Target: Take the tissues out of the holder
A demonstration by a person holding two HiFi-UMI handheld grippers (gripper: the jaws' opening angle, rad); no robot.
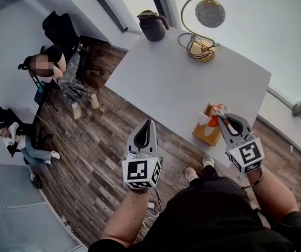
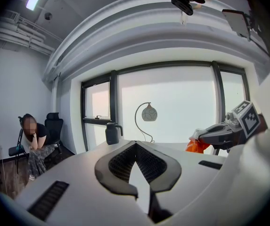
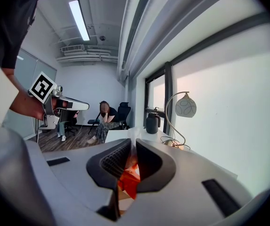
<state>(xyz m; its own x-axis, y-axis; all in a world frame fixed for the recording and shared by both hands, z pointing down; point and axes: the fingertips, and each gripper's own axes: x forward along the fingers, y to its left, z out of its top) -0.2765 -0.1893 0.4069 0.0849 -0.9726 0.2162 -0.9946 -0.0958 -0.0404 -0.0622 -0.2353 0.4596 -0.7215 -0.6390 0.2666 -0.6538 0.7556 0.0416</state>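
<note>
A tan wooden tissue holder stands near the front edge of the white table. An orange-and-white tissue rises out of its top. My right gripper is shut on that tissue just above the holder. In the right gripper view the orange tissue is pinched between the pads, below the shut tips of the right gripper. My left gripper hovers off the table's left edge over the floor, shut and holding nothing. In the left gripper view the left gripper has its tips together; the right gripper and tissue show at the right.
A dark jug and a curved brass lamp with its coiled cord stand at the table's far end. Two seated people are on the wooden floor at the left, with a cable running across it.
</note>
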